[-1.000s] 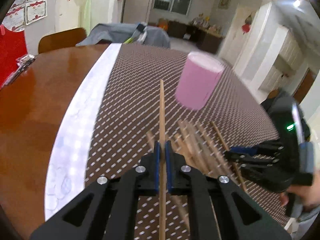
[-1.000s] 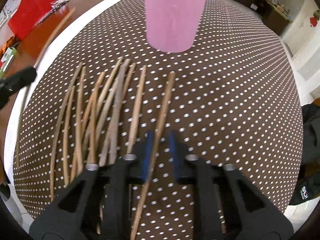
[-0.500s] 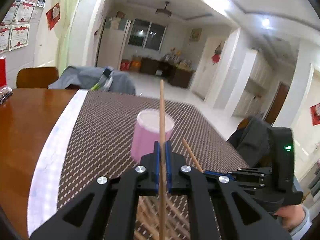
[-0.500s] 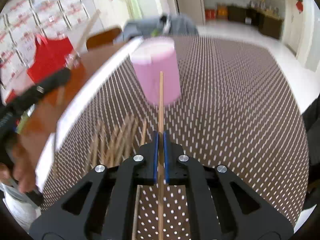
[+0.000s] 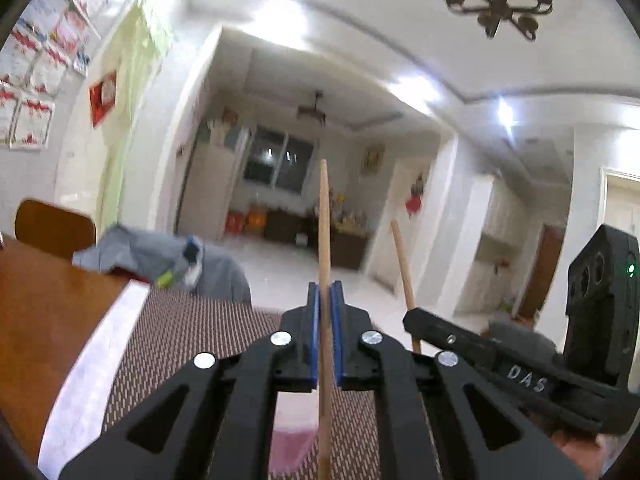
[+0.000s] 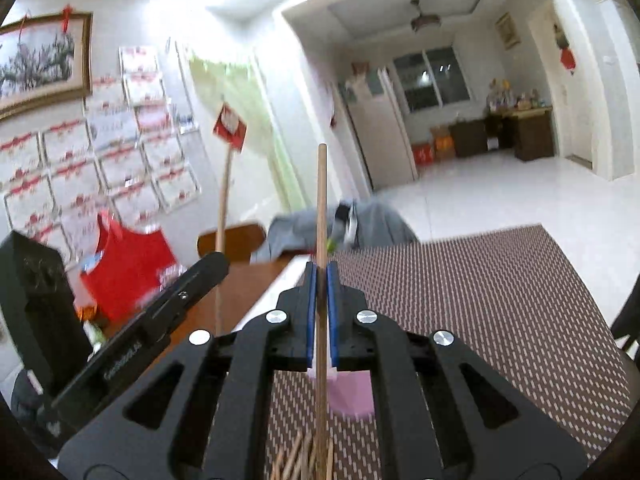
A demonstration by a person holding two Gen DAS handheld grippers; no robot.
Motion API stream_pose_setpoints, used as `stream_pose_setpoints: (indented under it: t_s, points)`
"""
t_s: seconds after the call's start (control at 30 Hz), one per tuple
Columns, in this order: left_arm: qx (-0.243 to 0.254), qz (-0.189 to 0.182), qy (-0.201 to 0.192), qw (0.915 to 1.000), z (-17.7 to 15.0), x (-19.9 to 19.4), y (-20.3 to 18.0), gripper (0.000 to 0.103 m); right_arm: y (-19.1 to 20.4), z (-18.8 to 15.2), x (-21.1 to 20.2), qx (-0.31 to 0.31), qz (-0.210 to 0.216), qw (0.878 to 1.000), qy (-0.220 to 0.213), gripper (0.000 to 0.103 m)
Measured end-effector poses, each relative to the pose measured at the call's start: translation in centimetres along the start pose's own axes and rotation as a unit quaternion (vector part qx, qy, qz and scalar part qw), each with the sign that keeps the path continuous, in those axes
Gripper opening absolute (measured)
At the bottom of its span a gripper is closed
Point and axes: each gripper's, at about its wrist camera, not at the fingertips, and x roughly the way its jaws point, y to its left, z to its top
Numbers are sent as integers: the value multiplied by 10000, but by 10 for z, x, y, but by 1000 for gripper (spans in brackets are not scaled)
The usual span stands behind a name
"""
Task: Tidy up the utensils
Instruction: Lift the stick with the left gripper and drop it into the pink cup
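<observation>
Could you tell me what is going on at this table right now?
A person is sorting wooden chopsticks with a handheld gripper in each hand. The left gripper is shut on one chopstick, and the right gripper is shut on another chopstick; both sticks point out over the table. A pink cup stands on the dotted brown tablecloth below them, and more loose chopsticks lie near the cup.

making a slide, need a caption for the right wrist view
Right gripper shut on a thin wooden chopstick raised above the pink cylindrical cup on the brown dotted tablecloth.
</observation>
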Motion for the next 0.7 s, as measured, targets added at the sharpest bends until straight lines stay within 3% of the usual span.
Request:
stream_pose_setpoints:
  t_s: [0.1,0.3,0.47,0.7]
  points:
    - [143,151,-422,9989,4,11,-5,6,2,6,5,132,5,9997,-223,6]
    - [160,357,-774,9962,3,40,-1,6,-2,10,22,148,-187,9957,-897,6]
    - [39,489,-783,9957,-3,61,14,6,-13,6,35,258,-254,9916,-1240,6]
    - [27,563,-540,9970,-24,79,27,6,-21,-4,56,81,-191,9917,-1272,6]
